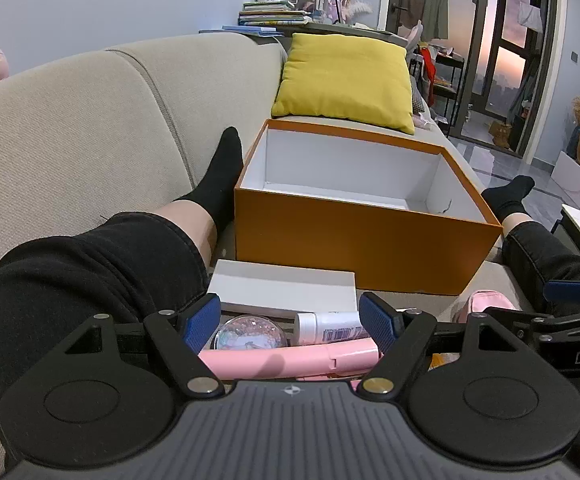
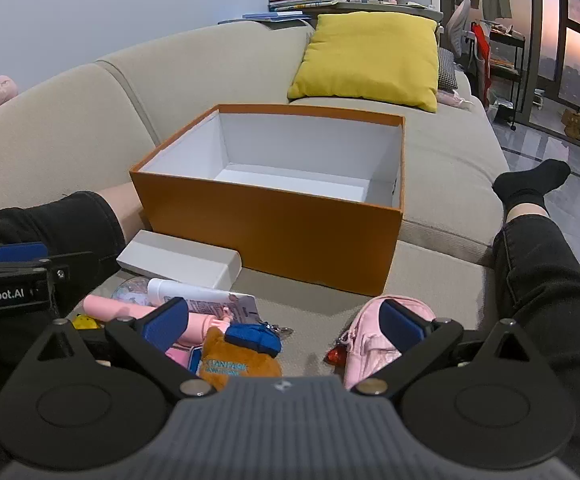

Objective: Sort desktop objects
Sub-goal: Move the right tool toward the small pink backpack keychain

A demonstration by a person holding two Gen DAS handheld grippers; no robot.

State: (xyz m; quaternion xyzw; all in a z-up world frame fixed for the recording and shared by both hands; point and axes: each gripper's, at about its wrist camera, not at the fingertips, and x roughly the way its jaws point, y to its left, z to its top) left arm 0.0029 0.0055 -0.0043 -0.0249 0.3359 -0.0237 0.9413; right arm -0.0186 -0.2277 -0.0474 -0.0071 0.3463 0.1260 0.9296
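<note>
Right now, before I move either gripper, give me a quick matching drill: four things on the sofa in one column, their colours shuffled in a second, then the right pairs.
Things:
1. big open box
2. cushion
3. zip pouch
4. flat box

Colours:
A. pink
B. white
C. orange outside, white inside
D. yellow

Pairs: 1-C, 2-D, 3-A, 4-B.

Both the left gripper and the right gripper are open, holding nothing.
</note>
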